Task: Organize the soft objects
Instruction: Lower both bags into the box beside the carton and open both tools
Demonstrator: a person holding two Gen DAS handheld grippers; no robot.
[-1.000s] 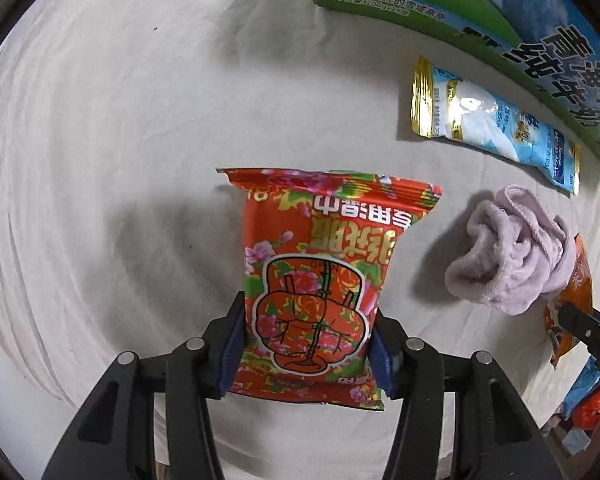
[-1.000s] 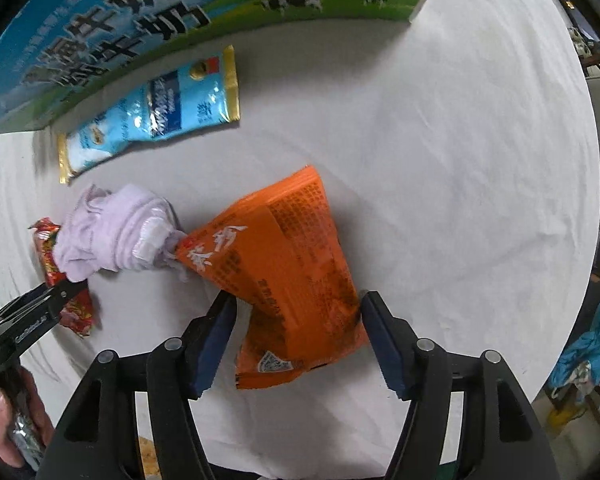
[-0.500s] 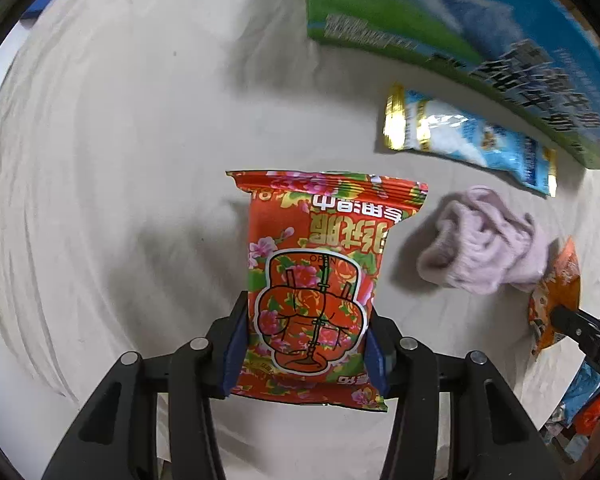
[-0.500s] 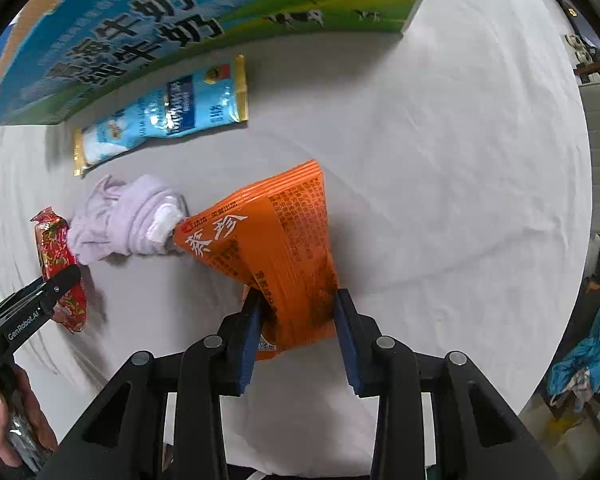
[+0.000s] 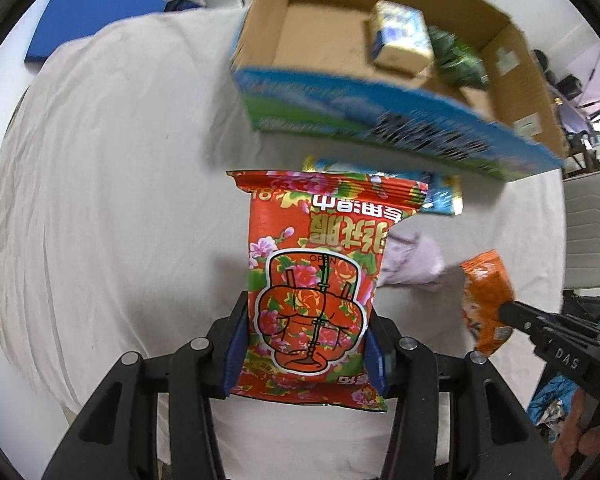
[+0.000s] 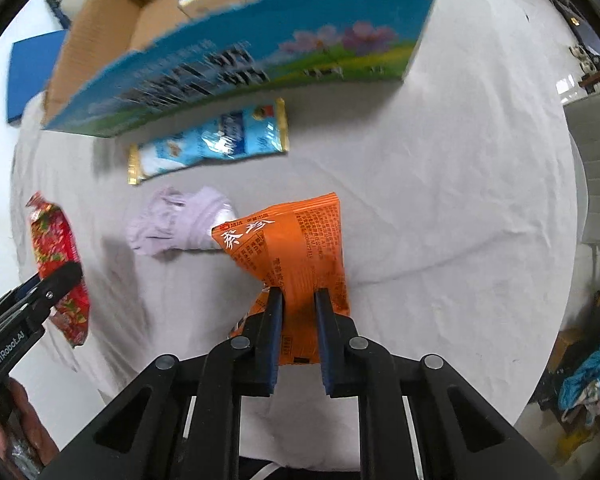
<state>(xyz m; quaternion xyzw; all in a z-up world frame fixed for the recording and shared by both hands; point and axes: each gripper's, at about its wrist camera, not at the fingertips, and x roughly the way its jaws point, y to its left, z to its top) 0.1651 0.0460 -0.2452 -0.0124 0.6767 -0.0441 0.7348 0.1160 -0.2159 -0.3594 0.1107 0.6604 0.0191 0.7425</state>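
My left gripper (image 5: 306,316) is shut on a red floral snack packet (image 5: 320,264) and holds it above the white cloth; it also shows in the right wrist view (image 6: 58,264). My right gripper (image 6: 298,300) is shut on an orange packet (image 6: 296,240), also lifted; it shows in the left wrist view (image 5: 486,300). A lilac sock bundle (image 6: 180,220) lies on the cloth between them. A blue milk sachet (image 6: 212,144) lies in front of the open cardboard box (image 6: 236,64).
The box (image 5: 380,112) stands at the back and holds a pale blue pack (image 5: 400,38) and a green packet (image 5: 458,60). A blue mat (image 5: 88,12) lies at the far left. A white chair (image 6: 596,160) stands at the right.
Both grippers have risen and tilted up, so the inside of the box now shows. The right gripper has squeezed tighter on the orange packet and lifted it off the cloth.
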